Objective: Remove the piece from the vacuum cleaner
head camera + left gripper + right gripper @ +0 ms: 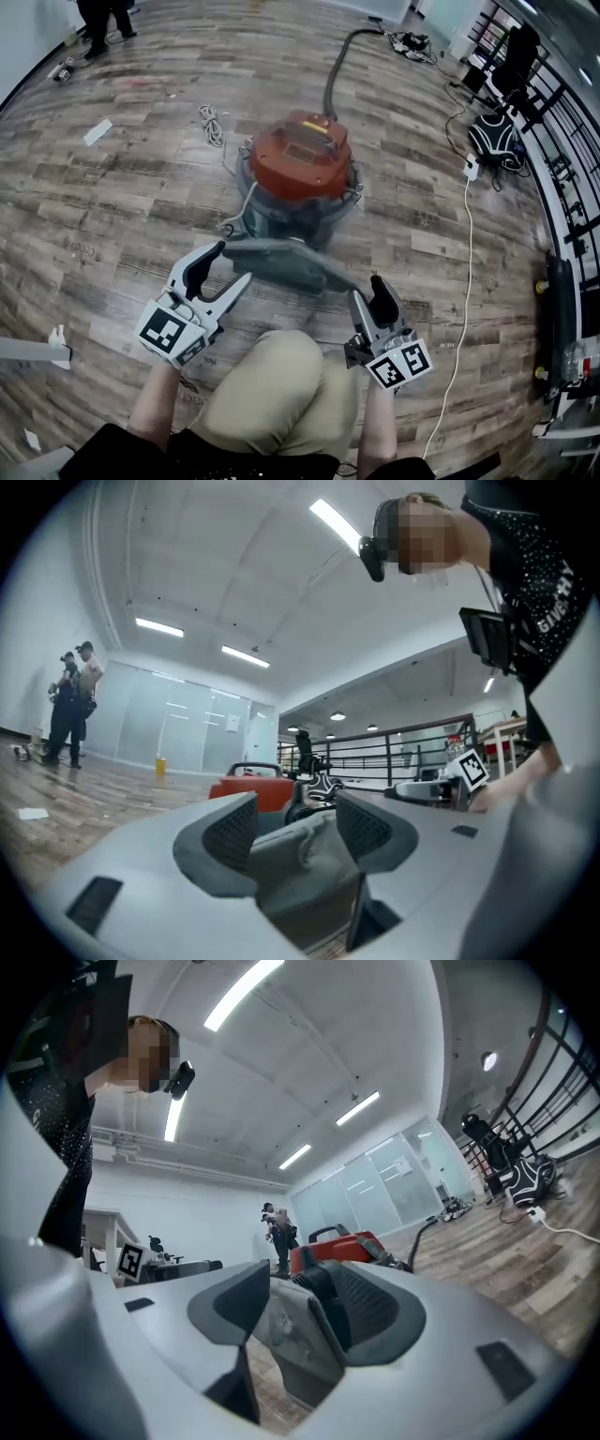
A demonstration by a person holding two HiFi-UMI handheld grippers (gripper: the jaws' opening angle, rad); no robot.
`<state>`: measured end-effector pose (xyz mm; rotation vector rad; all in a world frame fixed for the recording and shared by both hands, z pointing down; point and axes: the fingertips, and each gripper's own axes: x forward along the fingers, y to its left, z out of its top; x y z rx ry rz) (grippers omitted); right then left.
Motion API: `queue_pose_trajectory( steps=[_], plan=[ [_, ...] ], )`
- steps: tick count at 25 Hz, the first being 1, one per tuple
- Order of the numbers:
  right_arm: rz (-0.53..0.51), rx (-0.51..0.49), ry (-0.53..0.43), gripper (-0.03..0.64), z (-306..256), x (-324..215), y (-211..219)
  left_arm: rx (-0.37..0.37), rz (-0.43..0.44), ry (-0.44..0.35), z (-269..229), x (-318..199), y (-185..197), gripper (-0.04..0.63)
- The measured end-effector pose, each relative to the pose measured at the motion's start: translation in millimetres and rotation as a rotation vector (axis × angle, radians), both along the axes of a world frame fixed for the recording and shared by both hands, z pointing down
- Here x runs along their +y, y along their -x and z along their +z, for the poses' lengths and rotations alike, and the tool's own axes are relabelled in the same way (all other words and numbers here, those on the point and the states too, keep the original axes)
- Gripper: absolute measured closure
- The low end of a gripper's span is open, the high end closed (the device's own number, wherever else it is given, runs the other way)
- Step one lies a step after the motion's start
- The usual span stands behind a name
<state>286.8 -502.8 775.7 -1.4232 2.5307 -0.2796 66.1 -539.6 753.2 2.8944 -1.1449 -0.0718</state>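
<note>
While the gray piece (281, 263) is lying on the floor (112, 216) at the red vacuum cleaner's (300, 159) 6 o'clock, the left gripper (232, 262) and right gripper (366, 287) are straddling its 9 and 3 o'clock ends, jaws gaping wide.

Bright ceiling strips (333, 522) light evenly; fisheye edges warp.

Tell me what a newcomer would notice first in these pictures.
First comes the vacuum cleaner with its red top, standing in the middle of the wood floor, its hose trailing away. A long grey piece sits at its near side. The left gripper and right gripper each straddle one end of it, jaws open. Far off, at the head view's top left, stand two people.
</note>
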Motion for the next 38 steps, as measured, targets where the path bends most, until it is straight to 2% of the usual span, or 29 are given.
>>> queue_pose_trajectory(
  steps=[2,5,8,10,11,12,15,21,25,28,30,31,33,34,37,38],
  plan=[
    [-0.015,0.034,0.022,0.391,7.4,-4.2,5.5,-0.083,-0.043,0.001,13.5,-15.2,12.2,0.347],
    [-0.03,0.072,0.028,0.391,12.4,-10.8,14.0,-0.208,-0.036,0.033,43.9,-34.9,13.0,0.347],
    [-0.077,0.064,0.055,0.393,16.5,-15.5,22.9,-0.236,-0.017,0.059,58.7,-43.3,5.8,0.348],
    [-0.088,0.046,0.074,0.404,19.0,-16.3,24.5,-0.244,-0.034,0.054,58.8,-44.1,4.8,0.366],
    [-0.09,0.045,0.079,0.504,20.0,-15.9,24.5,-0.25,-0.043,0.05,58.5,-43.9,5.4,0.459],
    [-0.096,0.049,0.078,0.545,20.4,-14.8,25.4,-0.254,-0.043,0.049,58.7,-42.7,5.7,0.5],
    [-0.117,0.07,0.066,0.572,20.1,-9.9,28.9,-0.227,-0.015,0.065,60.0,-34.1,4.1,0.563],
    [-0.12,0.033,0.058,0.578,15.1,-3.1,29.0,-0.155,0.012,0.081,50.7,-16.1,1.0,0.568],
    [-0.129,-0.023,0.033,0.581,6.2,11.2,20.3,-0.055,-0.002,0.09,35.9,-9.1,13.4,0.569],
    [-0.134,0.044,0.034,0.58,9.3,15.3,24.0,-0.105,0.002,0.097,42.0,-3.9,12.9,0.568],
    [-0.11,0.051,0.034,0.58,10.3,12.2,24.8,-0.104,-0.01,0.13,49.1,-2.6,11.5,0.566],
    [-0.093,0.038,0.028,0.562,8.5,10.6,24.3,-0.089,-0.02,0.139,49.8,-1.9,11.6,0.547],
    [-0.074,0.017,0.005,0.399,2.4,9.1,25.0,-0.063,-0.043,0.123,45.3,0.0,12.3,0.382],
    [-0.077,0.016,-0.007,0.366,-0.6,9.2,26.8,-0.056,-0.05,0.11,42.3,1.0,12.4,0.354],
    [-0.113,0.042,-0.018,0.365,-3.8,11.8,33.4,-0.059,-0.05,0.078,34.7,3.6,9.9,0.356],
    [-0.12,0.054,-0.01,0.395,-2.2,12.1,33.9,-0.071,-0.049,0.069,33.5,4.1,8.0,0.386]
  ],
)
